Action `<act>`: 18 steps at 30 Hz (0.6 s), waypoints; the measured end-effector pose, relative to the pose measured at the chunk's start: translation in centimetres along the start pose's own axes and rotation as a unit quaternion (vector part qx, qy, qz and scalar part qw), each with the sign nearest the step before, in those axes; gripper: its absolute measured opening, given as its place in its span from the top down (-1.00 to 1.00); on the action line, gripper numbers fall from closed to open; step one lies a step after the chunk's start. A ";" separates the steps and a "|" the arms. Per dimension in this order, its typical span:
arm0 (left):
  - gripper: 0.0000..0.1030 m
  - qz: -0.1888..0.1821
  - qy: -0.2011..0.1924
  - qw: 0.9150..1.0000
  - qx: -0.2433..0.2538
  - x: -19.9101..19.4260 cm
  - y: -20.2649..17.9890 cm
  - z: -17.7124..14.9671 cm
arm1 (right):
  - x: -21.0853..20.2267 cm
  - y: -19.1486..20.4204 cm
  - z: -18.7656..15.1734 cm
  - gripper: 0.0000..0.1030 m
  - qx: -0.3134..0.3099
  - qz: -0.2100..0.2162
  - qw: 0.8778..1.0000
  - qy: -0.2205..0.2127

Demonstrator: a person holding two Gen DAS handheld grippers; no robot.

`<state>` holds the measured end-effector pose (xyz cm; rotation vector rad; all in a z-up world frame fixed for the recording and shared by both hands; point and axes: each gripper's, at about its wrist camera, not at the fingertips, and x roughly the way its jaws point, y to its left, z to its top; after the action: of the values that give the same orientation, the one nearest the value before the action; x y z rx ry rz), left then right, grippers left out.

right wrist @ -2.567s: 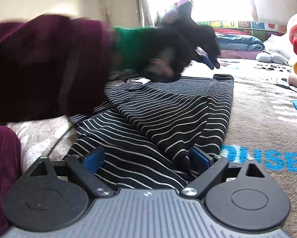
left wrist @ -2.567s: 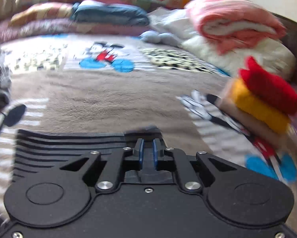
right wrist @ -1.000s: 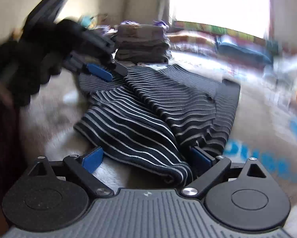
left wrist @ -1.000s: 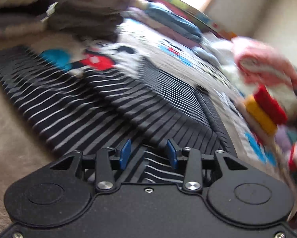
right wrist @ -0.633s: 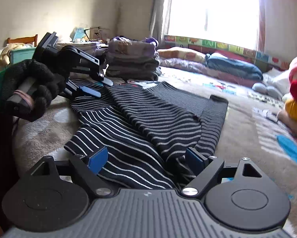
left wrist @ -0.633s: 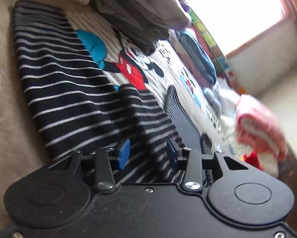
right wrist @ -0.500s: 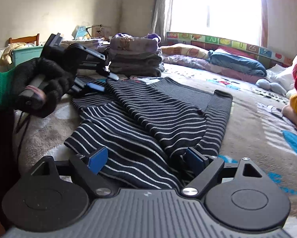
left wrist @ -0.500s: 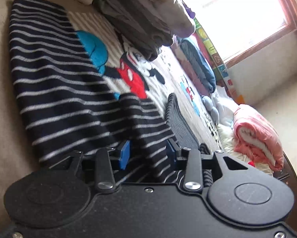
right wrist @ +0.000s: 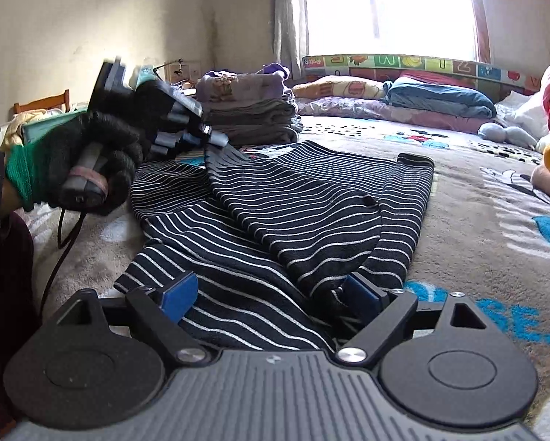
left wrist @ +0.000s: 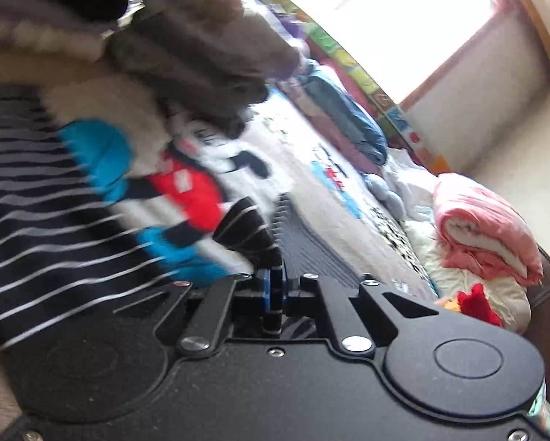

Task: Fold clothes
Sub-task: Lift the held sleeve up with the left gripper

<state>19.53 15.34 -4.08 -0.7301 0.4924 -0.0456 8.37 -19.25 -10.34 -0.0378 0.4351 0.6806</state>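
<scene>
**Sweater half folded on the bed**

Sweater (right wrist: 293,213), a dark knit with thin white stripes, lies across the middle of the right wrist view on a fuzzy beige blanket (right wrist: 477,220) with cartoon prints. One layer is folded over and makes soft rounded ridges. The left gripper (left wrist: 274,290) has its blue pads pressed together on a thin fold of the striped cloth, near the frame centre. A gloved hand (right wrist: 87,161) holds this tool at the left side. The right gripper (right wrist: 269,296) stands wide, its pads on either side of the near hem at the lower middle. A stack (right wrist: 249,110) of folded grey clothes sits behind, in the upper centre.
</scene>
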 end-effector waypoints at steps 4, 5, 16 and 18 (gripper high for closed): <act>0.97 -0.010 0.007 0.999 0.040 2.0 -5.0 0.7 | -0.1 -0.4 0.1 -0.69 0.014 0.003 1.000 -0.002; 0.97 -0.012 0.010 0.999 0.047 2.6 -6.2 0.8 | -0.1 -0.5 0.1 -0.69 0.019 0.003 1.000 -0.003; 0.97 -0.005 0.049 0.996 0.073 11.1 -15.4 0.2 | -0.5 -1.5 0.2 -0.72 0.065 0.027 0.998 -0.002; 0.97 0.003 0.056 0.996 0.068 12.5 -16.1 -0.1 | -0.6 -1.6 0.2 -0.72 0.067 0.030 0.997 -0.001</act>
<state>32.66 0.62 1.12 -0.5945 0.5925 -0.1144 9.04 -20.78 -10.06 0.1025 0.4795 0.7087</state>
